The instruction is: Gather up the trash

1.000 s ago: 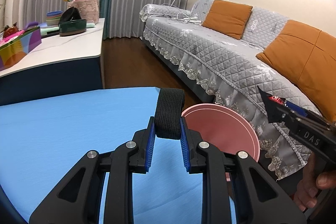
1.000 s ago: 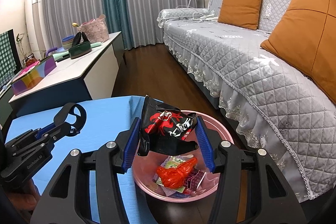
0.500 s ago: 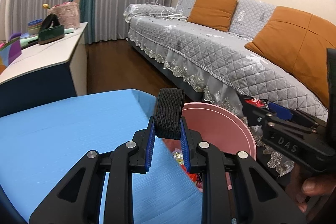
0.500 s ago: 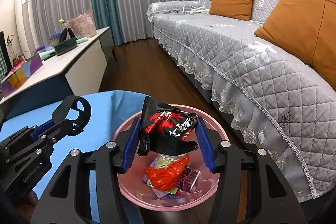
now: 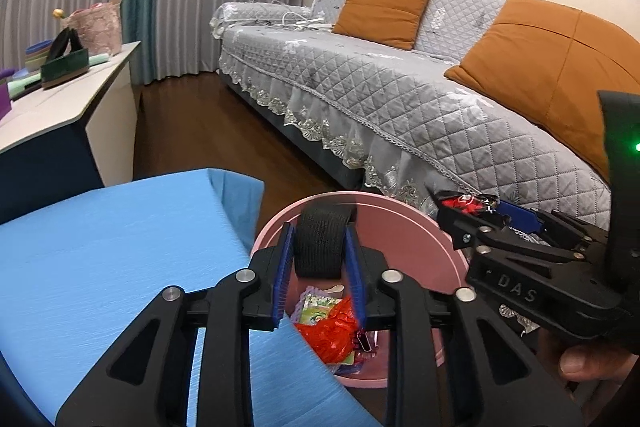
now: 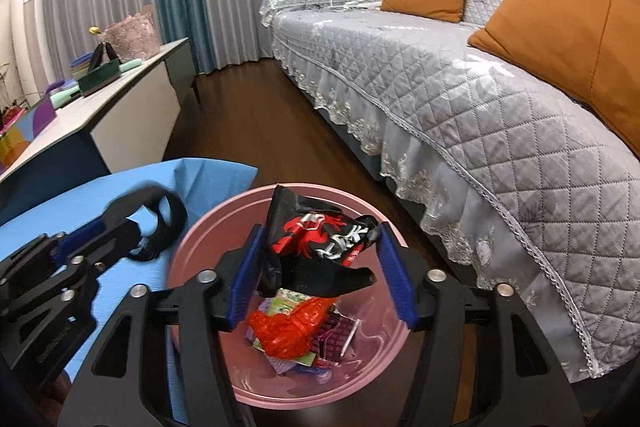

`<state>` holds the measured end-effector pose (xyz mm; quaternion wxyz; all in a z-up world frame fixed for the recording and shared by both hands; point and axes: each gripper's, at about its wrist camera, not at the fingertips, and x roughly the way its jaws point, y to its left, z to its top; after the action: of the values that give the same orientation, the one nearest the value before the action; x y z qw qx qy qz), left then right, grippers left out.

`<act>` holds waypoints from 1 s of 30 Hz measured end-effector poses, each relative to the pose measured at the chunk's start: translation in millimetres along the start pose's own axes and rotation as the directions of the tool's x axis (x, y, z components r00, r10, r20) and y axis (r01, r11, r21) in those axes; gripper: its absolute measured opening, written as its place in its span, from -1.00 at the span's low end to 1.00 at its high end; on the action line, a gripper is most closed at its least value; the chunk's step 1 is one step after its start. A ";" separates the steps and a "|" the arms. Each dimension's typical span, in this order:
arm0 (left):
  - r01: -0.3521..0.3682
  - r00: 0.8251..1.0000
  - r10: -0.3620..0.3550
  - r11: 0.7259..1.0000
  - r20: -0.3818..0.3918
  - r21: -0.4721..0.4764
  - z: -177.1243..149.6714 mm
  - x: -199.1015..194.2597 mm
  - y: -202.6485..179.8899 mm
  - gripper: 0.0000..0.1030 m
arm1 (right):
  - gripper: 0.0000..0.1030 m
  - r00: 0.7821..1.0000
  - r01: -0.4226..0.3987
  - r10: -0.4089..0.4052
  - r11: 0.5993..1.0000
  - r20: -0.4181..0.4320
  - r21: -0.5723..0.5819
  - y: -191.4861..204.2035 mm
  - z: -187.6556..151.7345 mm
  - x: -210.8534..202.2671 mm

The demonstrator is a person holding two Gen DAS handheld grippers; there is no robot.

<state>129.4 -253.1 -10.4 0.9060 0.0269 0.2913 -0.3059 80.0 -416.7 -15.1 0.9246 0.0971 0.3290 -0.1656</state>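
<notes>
Each camera rides a handheld tool and looks forward along its black, blue-padded fingers (image 5: pixel 280 279), tilted slightly down. The left view sits close over the blue-clothed surface (image 5: pixel 100 247) edge, the round pink plastic bin (image 5: pixel 400 239) near at 1 o'clock. The right view hangs directly above that bin (image 6: pixel 208 227). Both share the bin and the grey quilted sofa (image 6: pixel 460 75) — at 2 o'clock.

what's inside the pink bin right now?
Pink bin holds a crumpled red plastic wrapper, a green-printed packet and purple scraps. The right gripper and its black snack bag cover the rest.
</notes>
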 end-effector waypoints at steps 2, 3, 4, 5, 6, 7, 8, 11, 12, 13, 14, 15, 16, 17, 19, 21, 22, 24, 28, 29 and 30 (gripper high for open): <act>0.001 1.000 -0.001 1.000 0.011 -0.004 1.4 -3.5 0.1 -0.23 | 0.32 1.000 0.005 -0.005 1.000 -0.006 0.017 -4.1 0.5 -1.0; 0.000 1.000 0.000 1.000 0.014 -0.005 2.5 -5.1 0.4 -0.23 | 0.34 1.000 0.006 -0.006 1.000 -0.004 0.021 -4.8 0.6 -1.8; -0.001 1.000 0.001 1.000 0.017 -0.005 4.1 -7.9 0.3 -0.23 | 0.36 1.000 0.007 -0.007 1.000 -0.002 0.024 -5.5 1.3 -3.5; -0.003 1.000 0.003 1.000 0.022 -0.004 5.4 -10.4 0.1 -0.23 | 0.37 1.000 0.007 -0.007 1.000 0.000 0.027 -5.4 1.7 -5.0; -0.006 1.000 0.007 1.000 0.027 -0.002 7.1 -13.5 0.0 -0.23 | 0.38 1.000 0.005 -0.005 1.000 0.001 0.029 -5.1 2.6 -6.4; -0.011 0.999 0.011 1.000 0.035 0.000 9.6 -18.2 -0.6 -0.23 | 0.38 1.000 0.002 -0.002 0.999 0.005 0.032 -4.5 3.3 -8.4; -0.013 0.999 0.013 1.000 0.041 0.001 11.7 -22.2 -1.0 -0.23 | 0.39 1.000 -0.002 0.002 0.999 0.010 0.034 -3.4 4.6 -11.7; -0.022 0.998 0.022 1.000 0.063 0.002 17.1 -40.1 -0.7 -0.23 | 0.44 0.999 -0.019 0.018 0.999 0.033 0.039 1.2 9.2 -25.1; -0.026 0.997 0.026 1.000 0.069 0.004 18.5 -46.2 -1.0 -0.22 | 0.48 0.999 -0.027 0.025 0.999 0.046 0.038 3.6 10.8 -32.0; -0.033 0.996 0.032 0.999 0.078 0.007 20.5 -54.7 -1.6 -0.21 | 0.50 0.998 -0.034 0.032 0.999 0.056 0.036 6.1 12.3 -38.9; -0.041 0.995 0.040 0.999 0.088 0.008 21.9 -63.9 -1.6 -0.12 | 0.54 0.997 -0.041 0.039 0.999 0.064 0.035 8.1 13.8 -44.1; -0.045 0.995 0.044 0.999 0.094 0.008 22.1 -70.0 -1.4 -0.03 | 0.59 0.996 -0.050 0.047 0.998 0.074 0.036 10.2 15.1 -50.9; -0.055 0.993 0.054 0.998 0.107 0.006 22.9 -81.3 -0.9 0.01 | 0.62 0.995 -0.059 0.055 0.998 0.084 0.038 11.7 16.1 -58.0; -0.062 0.992 0.061 0.998 0.115 0.003 23.2 -89.6 -0.3 0.08 | 0.68 0.993 -0.069 0.065 0.997 0.095 0.038 13.8 17.3 -67.2; -0.083 0.988 0.083 0.997 0.127 -0.009 24.7 -108.3 2.6 0.17 | 0.73 0.990 -0.089 0.085 0.996 0.116 0.031 18.4 20.1 -85.9; -0.105 0.985 0.108 0.994 0.137 -0.029 25.7 -124.5 6.2 0.30 | 0.81 0.988 -0.093 0.090 0.995 0.128 0.024 21.7 22.7 -100.5; -0.114 0.983 0.120 0.992 0.142 -0.049 26.1 -136.1 9.1 0.33 | 0.83 0.987 -0.094 0.091 0.995 0.135 0.022 23.2 23.8 -107.8; -0.134 0.978 0.146 0.987 0.146 -0.088 24.5 -154.9 14.2 0.51 | 0.89 0.984 -0.102 0.098 0.994 0.148 0.024 24.3 25.1 -123.6; -0.179 0.973 0.193 0.978 0.128 -0.108 9.2 -184.8 16.4 0.70 | 0.90 0.983 -0.118 0.111 0.992 0.145 0.038 26.3 18.1 -148.5; -0.192 0.972 0.204 0.976 0.118 -0.105 4.2 -190.7 15.7 0.76 | 0.90 0.981 -0.144 0.138 0.989 0.136 0.036 28.2 14.4 -154.7; -0.205 0.970 0.216 0.973 0.110 -0.102 -0.2 -196.6 15.4 0.79 | 0.90 0.979 -0.160 0.155 0.987 0.130 0.028 30.8 11.8 -159.6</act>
<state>11.6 -134.6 94.5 0.9495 -0.0015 0.2453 -0.1956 -18.1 -352.9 98.3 0.9519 0.1296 0.2573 -0.1041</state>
